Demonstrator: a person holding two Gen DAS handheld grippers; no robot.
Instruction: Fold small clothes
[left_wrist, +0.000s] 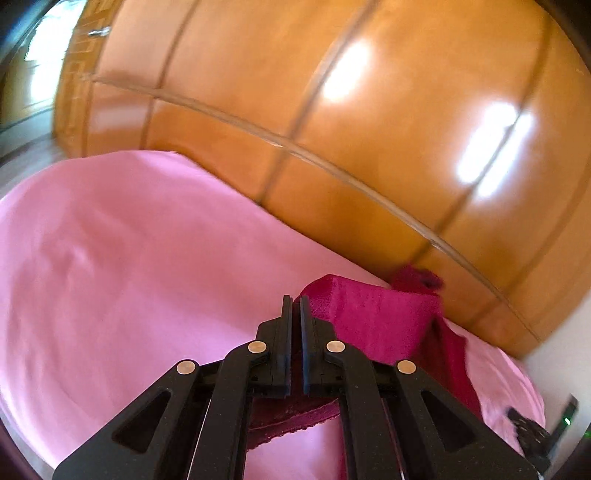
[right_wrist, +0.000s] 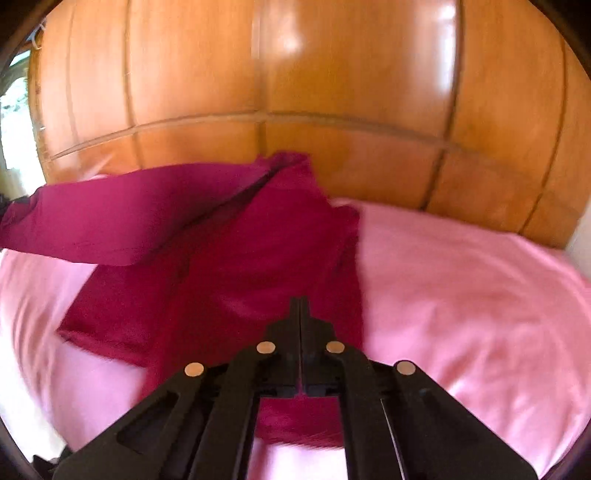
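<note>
Magenta garment (right_wrist: 236, 258) (one) in two grippers: left gripper (left_wrist: 295, 306), right gripper (right_wrist: 300, 306).

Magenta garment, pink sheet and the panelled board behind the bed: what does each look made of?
Magenta garment: soft matte fabric, possibly fleecy; it drapes and creases, with a lace-like edge in the left wrist view. Pink sheet: smooth woven cloth, faint sheen. Panelled board: probably lacquered wood or veneer; glossy orange surface with bright window glare.

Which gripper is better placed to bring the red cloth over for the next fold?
Probably right. The right gripper looks shut on the red cloth, with most of it ahead. The left gripper sits at the cloth's edge, mostly over the pink sheet.
</note>
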